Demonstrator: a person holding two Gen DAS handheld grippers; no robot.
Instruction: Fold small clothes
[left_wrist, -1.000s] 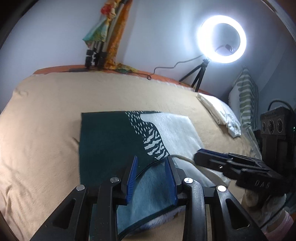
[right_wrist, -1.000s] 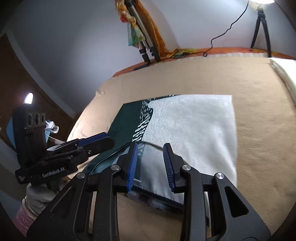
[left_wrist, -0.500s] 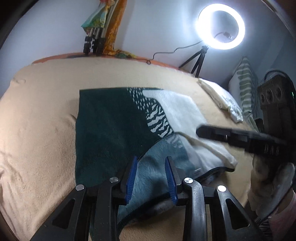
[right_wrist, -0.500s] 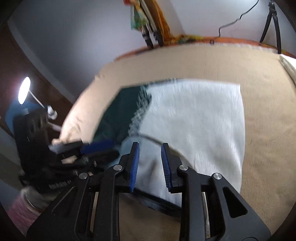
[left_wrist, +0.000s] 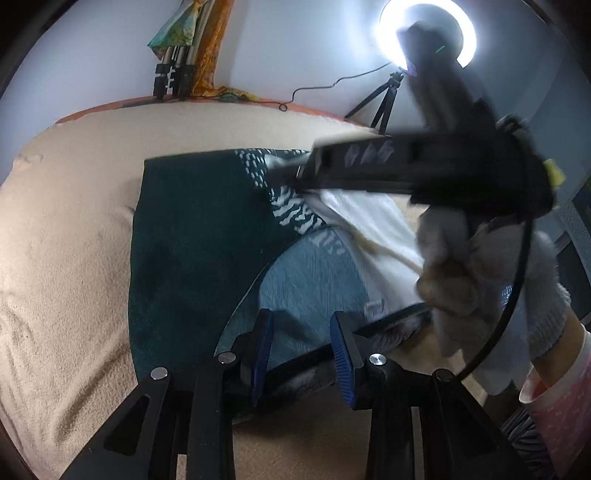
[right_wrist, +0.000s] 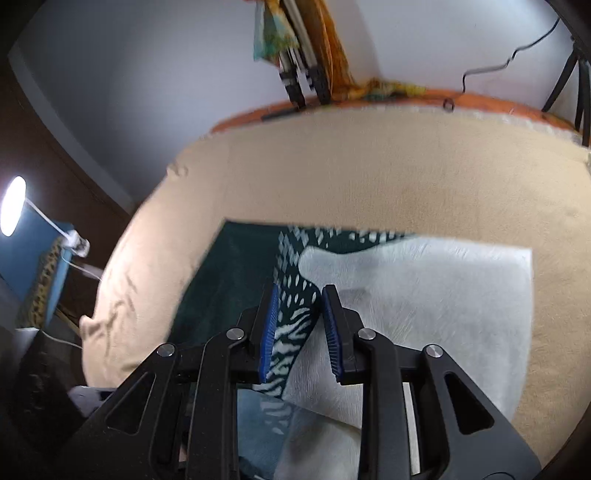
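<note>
We see a small dark green and white towel-like cloth (left_wrist: 192, 236) lying spread on a tan, fuzzy bed cover (left_wrist: 66, 229), its green half to the left and its white half (right_wrist: 424, 288) to the right, with a band of white dashes and zebra-like stripes between them. The near edge of the cloth is lifted and turned over toward the far side, showing a paler blue-grey underside (left_wrist: 310, 280).

From the left wrist view, our left tool (left_wrist: 301, 354) sits at that raised near edge. Its blue-padded fingers (left_wrist: 263, 347) stand apart with the paler underside between them, and the dark hem runs across just behind the tips. The pads are spread, not pressed onto the fabric, as far as we can tell.

Our right tool (right_wrist: 297, 328) reaches farther over the cloth, above the striped band where green meets white. Its blue pads are also apart, with the striped fabric showing in the gap; we cannot tell whether the tips touch the cloth. In the left view this tool (left_wrist: 291, 171) crosses from the right as a blurred black bar, held by a hand in a white knit glove (left_wrist: 491, 280).

At the far side, a lit ring lamp on a small tripod (left_wrist: 428, 33) stands to the right, and folded tripod legs (left_wrist: 173, 70) lean against the pale wall beside orange fabric.
</note>
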